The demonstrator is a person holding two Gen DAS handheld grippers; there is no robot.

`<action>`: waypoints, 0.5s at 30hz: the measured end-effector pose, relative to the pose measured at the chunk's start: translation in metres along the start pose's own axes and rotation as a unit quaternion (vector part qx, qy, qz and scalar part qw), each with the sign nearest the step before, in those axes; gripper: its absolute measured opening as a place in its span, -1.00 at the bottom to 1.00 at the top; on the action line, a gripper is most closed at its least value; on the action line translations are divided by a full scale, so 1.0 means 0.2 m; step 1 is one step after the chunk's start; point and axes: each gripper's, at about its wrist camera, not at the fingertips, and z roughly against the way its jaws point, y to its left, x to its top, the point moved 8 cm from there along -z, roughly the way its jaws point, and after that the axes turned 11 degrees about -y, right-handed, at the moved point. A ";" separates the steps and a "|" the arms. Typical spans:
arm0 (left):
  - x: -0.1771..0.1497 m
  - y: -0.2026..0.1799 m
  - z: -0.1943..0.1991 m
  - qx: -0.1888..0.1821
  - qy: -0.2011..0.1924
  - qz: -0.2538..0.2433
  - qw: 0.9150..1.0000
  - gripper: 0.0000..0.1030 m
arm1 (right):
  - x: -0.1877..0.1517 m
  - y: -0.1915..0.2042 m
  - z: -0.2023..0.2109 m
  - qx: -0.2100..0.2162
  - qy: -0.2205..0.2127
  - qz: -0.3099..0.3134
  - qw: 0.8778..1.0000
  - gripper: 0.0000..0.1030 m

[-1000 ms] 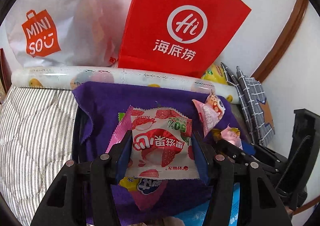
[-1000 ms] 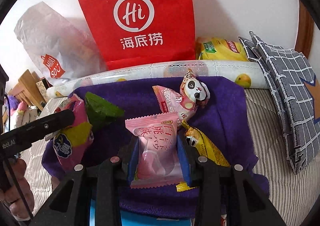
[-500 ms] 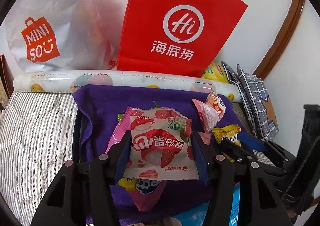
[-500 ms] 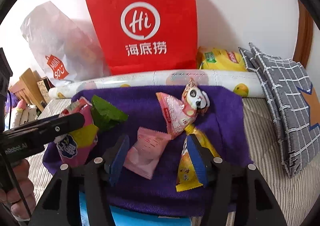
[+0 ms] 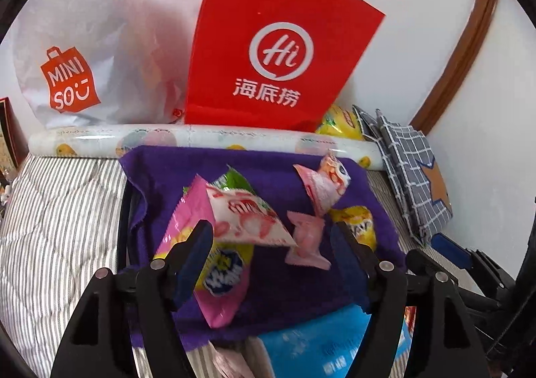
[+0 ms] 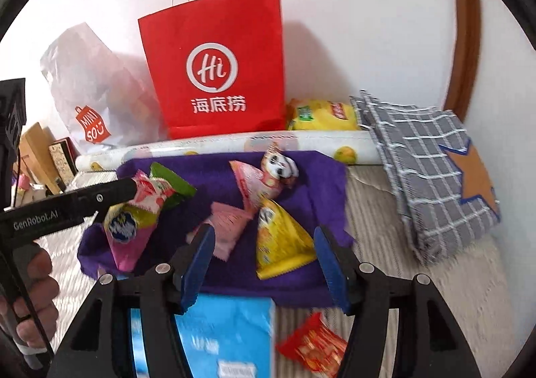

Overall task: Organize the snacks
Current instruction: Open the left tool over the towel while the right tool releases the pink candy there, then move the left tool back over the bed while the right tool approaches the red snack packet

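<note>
Several snack packets lie on a purple cloth [image 5: 274, 173] [image 6: 321, 173]. My left gripper [image 5: 274, 244] is open; the strawberry packet [image 5: 248, 217] [image 6: 150, 193] lies loose on the pile by its left finger, on a pink-and-yellow packet [image 5: 217, 264] [image 6: 129, 227]. My right gripper [image 6: 263, 250] is open and empty, above the cloth's near edge. A pale pink packet [image 6: 224, 227] [image 5: 305, 240] and a yellow packet [image 6: 281, 240] [image 5: 355, 224] lie just beyond it. A panda packet [image 6: 268, 173] [image 5: 323, 183] lies farther back.
A red paper bag [image 6: 217, 63] [image 5: 274, 53] and a white Miniso bag [image 5: 73, 59] stand against the wall behind a rolled mat [image 6: 234, 143]. A grey checked cushion [image 6: 435, 163] lies right. A blue pack [image 6: 227, 334] and red packet [image 6: 311, 348] lie near.
My left gripper opened and let the strawberry packet drop onto the pile. My right gripper, which released the pale pink packet earlier, has pulled back and up.
</note>
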 end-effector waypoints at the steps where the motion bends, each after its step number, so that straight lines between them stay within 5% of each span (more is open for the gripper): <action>1: -0.01 -0.01 0.02 -0.002 0.002 -0.001 1.000 0.41 | -0.02 -0.02 0.03 -0.010 0.002 0.000 1.000 0.19; 4: -0.04 -0.05 0.09 -0.009 0.007 -0.005 1.000 0.41 | -0.07 -0.07 0.11 -0.039 0.004 -0.020 0.999 0.38; 15: -0.17 -0.06 0.42 0.000 -0.014 -0.007 1.000 0.41 | -0.21 -0.12 0.38 -0.119 0.026 -0.039 0.992 0.60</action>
